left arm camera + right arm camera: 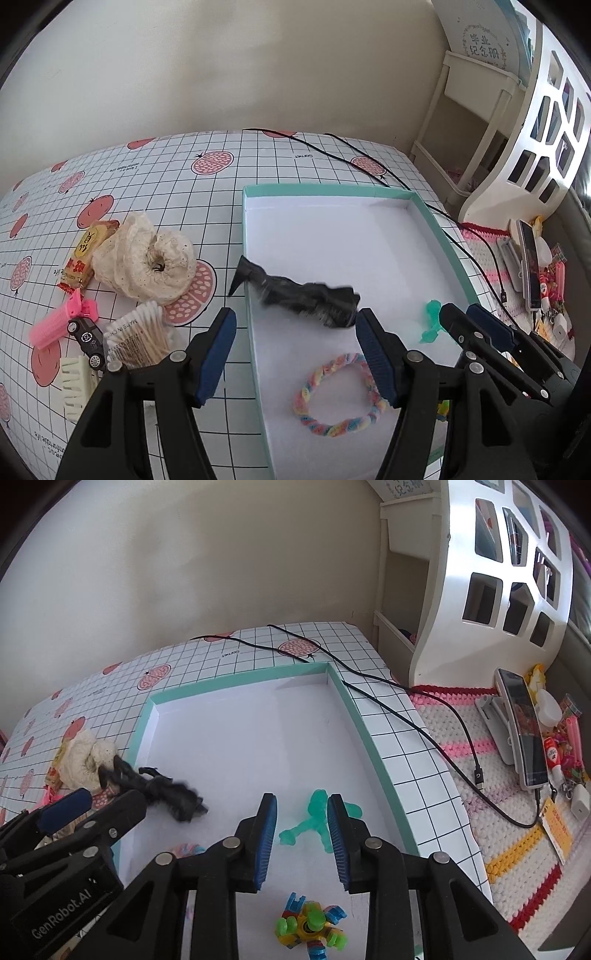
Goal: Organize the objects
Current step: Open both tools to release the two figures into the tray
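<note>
My left gripper has its jaws apart and holds nothing; it hangs over the near left wall of the teal-rimmed box. A black hair clip, blurred, lies across that left wall, its pointed end sticking out over the gridded tablecloth and its bulk inside on the white floor. A pastel braided hair tie lies inside the box near its front edge. My right gripper is also spread wide with nothing between its pads, poised over a translucent green figure lying near the right wall of the box. A multicoloured block toy sits at the front edge. Outside the box, by its left wall, I see a cream lace scrunchie, a snack packet, cotton swabs, a pink roller clip and a small black toy car
</note>
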`<state>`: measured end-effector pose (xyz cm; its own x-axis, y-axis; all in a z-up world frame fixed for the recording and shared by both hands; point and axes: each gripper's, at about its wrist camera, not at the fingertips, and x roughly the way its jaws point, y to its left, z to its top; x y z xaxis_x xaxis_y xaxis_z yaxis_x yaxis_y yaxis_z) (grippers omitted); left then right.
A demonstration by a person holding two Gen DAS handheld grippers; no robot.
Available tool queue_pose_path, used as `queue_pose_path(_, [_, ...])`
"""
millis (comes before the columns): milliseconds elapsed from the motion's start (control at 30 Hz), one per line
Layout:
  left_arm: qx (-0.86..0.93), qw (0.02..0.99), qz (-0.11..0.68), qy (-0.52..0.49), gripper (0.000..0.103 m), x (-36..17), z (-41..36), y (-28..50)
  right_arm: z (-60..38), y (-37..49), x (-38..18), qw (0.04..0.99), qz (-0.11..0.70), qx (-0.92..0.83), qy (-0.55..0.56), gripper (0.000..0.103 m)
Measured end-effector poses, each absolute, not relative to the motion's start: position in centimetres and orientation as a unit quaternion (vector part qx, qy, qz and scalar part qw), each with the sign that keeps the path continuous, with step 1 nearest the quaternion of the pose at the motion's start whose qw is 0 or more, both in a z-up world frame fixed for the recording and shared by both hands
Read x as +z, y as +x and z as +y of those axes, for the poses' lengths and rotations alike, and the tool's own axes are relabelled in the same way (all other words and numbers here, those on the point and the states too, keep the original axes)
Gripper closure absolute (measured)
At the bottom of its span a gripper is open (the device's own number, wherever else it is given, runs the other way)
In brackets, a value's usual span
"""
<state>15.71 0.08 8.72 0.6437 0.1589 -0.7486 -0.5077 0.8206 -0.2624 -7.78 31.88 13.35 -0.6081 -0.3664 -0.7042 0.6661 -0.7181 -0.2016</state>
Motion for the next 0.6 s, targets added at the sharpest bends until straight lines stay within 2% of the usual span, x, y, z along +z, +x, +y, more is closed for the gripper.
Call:
queue_pose_path(167, [0.196,0.874,0.375,-0.24,0.035,8.6,0.8,15.4,31.8,-7.7,13.0,0.299,0.231,-0.864,0.332,0.071])
queue_pose_path(333, [0.213,0.867,0.379,-0.245,0.033,8.2,1.6,14.9,31.8,-7.8,12.5,0.302,0.23,-0.861,0.339,0.058])
queue_pose_path(400, [0.224,0.863,0.381,-0.245,0.033,8.0,1.9,14.7,31.8,-7.8,12.4,0.305,0.227,-0.86,0.341,0.044])
queue_pose_path(467, [0.234,0.859,0.382,-0.248,0.018,7.7,2.3,14.5,31.7,-7.7,12.3,0.31,0.226,-0.858,0.343,0.033])
queue_pose_path(600, [0.25,0.856,0.382,-0.244,0.017,7.5,2.7,14.1,31.4,-7.5,11.9,0.315,0.234,-0.853,0.343,0.02])
